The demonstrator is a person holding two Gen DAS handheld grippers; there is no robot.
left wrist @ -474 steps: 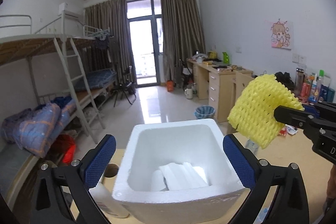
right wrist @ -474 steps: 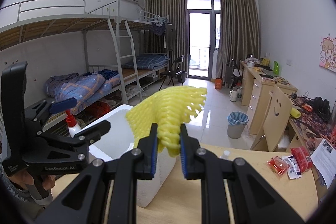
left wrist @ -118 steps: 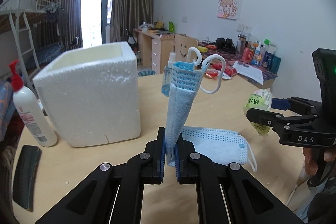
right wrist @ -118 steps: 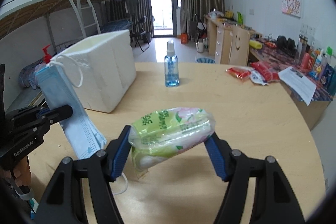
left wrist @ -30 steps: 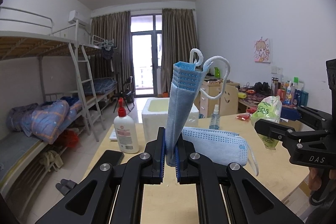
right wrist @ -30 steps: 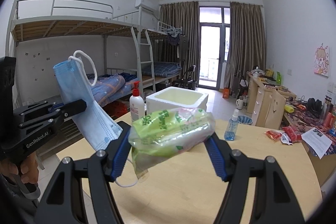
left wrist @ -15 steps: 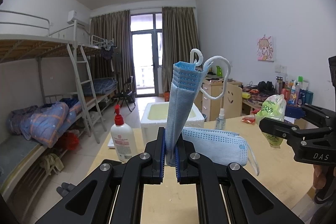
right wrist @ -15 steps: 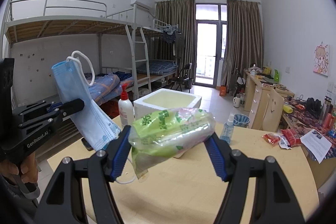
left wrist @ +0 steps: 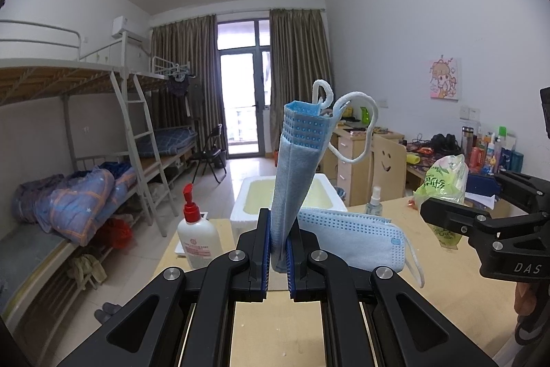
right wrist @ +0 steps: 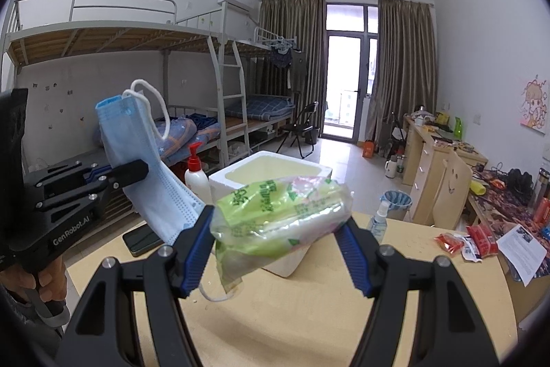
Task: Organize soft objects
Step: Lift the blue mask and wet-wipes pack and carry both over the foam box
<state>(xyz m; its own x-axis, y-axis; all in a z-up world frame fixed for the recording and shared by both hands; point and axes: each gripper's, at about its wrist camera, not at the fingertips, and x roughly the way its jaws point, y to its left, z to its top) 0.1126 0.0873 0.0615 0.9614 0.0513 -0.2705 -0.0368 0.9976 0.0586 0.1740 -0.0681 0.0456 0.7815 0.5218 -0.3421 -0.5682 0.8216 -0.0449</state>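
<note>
- I judge this the carry step: both loads are lifted clear of the table, and the foam box sits at centre frame in both views.
- My left gripper is pinched nearly closed on the blue face masks, which stand up through the middle of the left view, ear loops curling at the top.
- My right gripper is spread wide, its pads pressing either end of the green tissue pack.
- The box mouth is open, a yellowish lining showing inside.
- Next, I reckon, each load must come above that opening before release; the pump bottle just left of the box needs avoiding.
</note>
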